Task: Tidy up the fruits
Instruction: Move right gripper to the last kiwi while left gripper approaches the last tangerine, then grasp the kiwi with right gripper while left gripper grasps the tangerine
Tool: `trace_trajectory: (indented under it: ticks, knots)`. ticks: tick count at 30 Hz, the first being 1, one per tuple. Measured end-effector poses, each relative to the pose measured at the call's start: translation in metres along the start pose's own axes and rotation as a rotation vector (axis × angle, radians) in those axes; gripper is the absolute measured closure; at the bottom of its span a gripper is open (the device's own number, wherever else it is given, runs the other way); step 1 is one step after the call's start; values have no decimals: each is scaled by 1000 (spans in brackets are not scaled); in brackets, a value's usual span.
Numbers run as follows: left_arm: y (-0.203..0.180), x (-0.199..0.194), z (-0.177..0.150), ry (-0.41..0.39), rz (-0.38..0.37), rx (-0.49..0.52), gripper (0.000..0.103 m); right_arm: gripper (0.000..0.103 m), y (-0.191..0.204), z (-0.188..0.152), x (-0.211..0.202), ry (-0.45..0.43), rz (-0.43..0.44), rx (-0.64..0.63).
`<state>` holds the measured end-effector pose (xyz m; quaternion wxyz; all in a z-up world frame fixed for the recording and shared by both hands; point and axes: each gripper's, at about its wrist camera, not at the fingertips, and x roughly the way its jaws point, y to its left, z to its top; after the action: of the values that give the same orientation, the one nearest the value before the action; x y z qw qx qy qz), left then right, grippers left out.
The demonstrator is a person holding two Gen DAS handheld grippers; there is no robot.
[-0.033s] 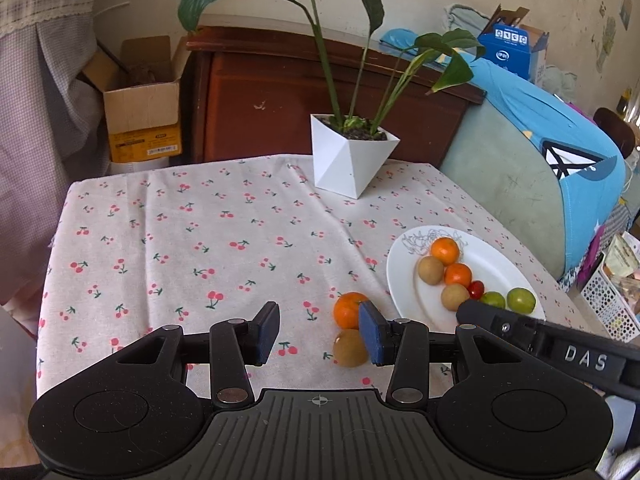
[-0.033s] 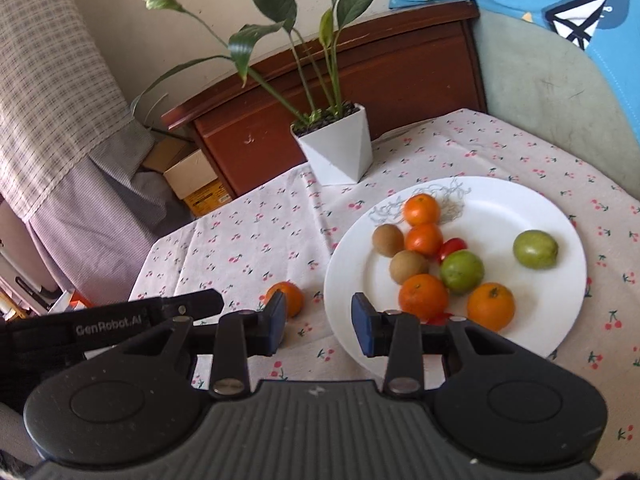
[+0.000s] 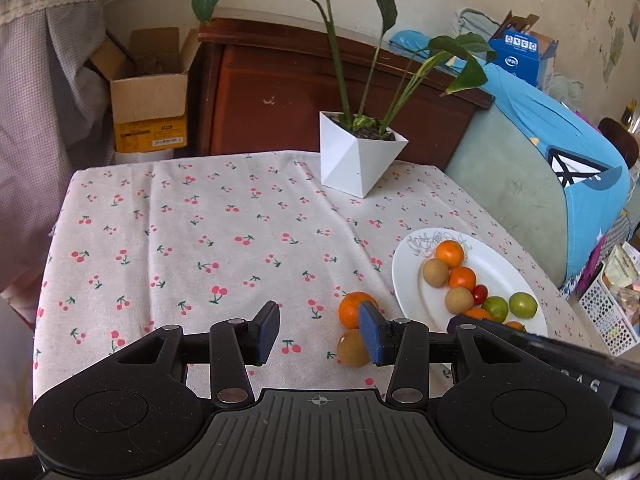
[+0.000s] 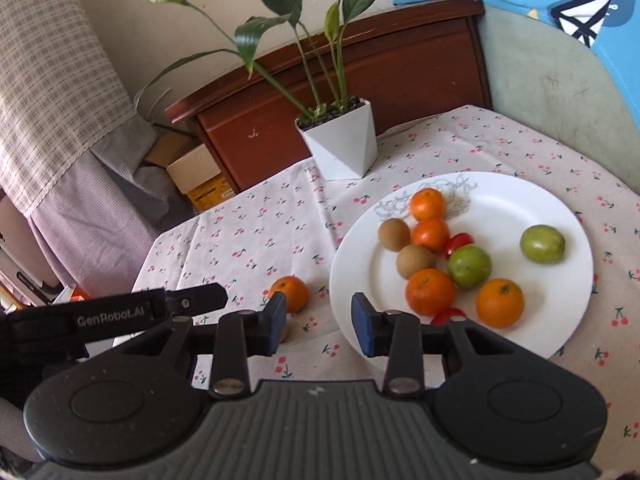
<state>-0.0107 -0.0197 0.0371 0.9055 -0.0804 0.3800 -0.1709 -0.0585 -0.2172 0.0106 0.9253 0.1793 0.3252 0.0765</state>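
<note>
Just right of left gripper (image 3: 319, 333): kiwi (image 3: 352, 349).

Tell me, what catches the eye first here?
The white plate on the right of the cherry-print tablecloth, heaped with oranges, green and brown fruit. An orange and a brown fruit lie off it, by the open left claw. Behind stands a leafy plant in a white pot.

A round white ceramic plate (image 4: 560, 208) is sitting on the cloth, holding four orange mandarins (image 4: 430, 292), two brown kiwis (image 4: 415, 261), two green round fruits (image 4: 542, 244) and small red tomatoes (image 4: 459, 241). One loose orange mandarin (image 3: 352, 309) and one brown kiwi (image 3: 352, 349) are lying touching, just left of the plate.
</note>
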Motion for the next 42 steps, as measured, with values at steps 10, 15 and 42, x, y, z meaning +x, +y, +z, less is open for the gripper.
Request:
trace_trajectory:
  ticks: [10, 15, 42]
  knots:
    - [22, 6, 4, 8, 14, -106, 61, 64, 24, -11, 28, 61, 10, -57]
    - [30, 10, 7, 9, 17, -132, 61, 63, 35, -13, 42, 77, 3, -91]
    - [-9, 38, -1, 12, -54, 33, 62, 75, 17, -23, 12, 76, -34, -106]
